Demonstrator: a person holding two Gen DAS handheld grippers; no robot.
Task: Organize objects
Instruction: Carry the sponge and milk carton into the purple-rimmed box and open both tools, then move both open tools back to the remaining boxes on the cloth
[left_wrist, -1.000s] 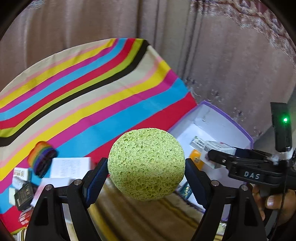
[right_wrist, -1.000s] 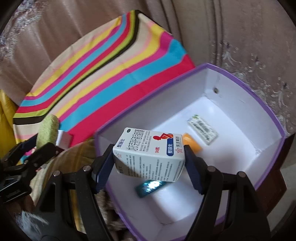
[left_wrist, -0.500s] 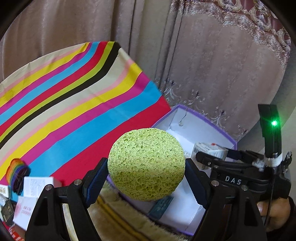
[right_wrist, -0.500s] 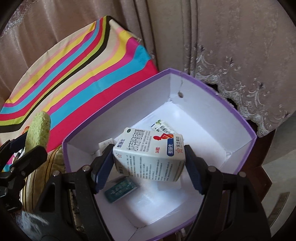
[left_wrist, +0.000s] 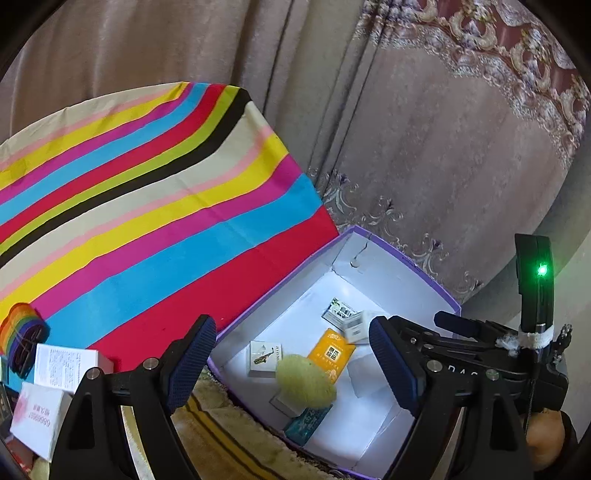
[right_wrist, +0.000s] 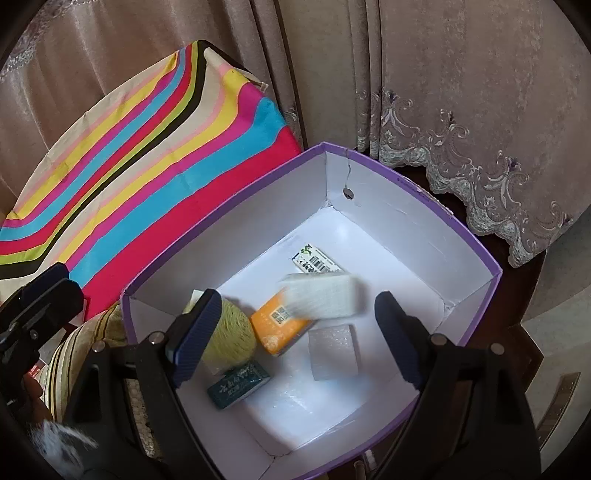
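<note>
We held both grippers spread wide and empty above the white-lined, purple-rimmed cardboard box (right_wrist: 476, 254): left gripper (left_wrist: 291, 362), right gripper (right_wrist: 295, 332). The porous yellow-green sponge disc (left_wrist: 306, 380) sat inside the box, its long axis running diagonally, beside a flat orange packet (right_wrist: 279, 325). The white rectangular carton (right_wrist: 321, 297) was blurred, seemingly mid-fall, lengthwise across the box. A striped cloth (left_wrist: 147, 206) covered the worktop.

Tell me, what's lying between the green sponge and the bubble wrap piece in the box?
The orange packet lies between the green sponge and the bubble wrap piece, seen in the right wrist view.
</note>
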